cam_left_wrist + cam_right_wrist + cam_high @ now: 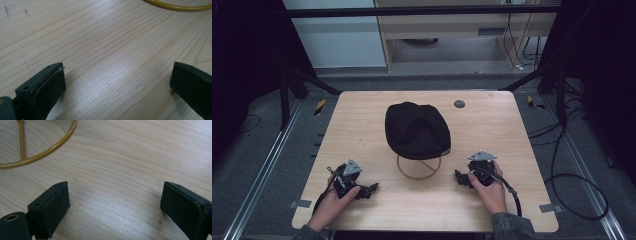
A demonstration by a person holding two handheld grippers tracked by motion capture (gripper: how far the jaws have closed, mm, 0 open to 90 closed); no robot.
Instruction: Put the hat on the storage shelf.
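High view: the black cap (417, 129) sits on a yellow wire stand (419, 167) at mid-counter (362, 125), between and ahead of both claws. Left claw (371, 189) and right claw (460, 178), jaws wide and empty, rest about equally near.
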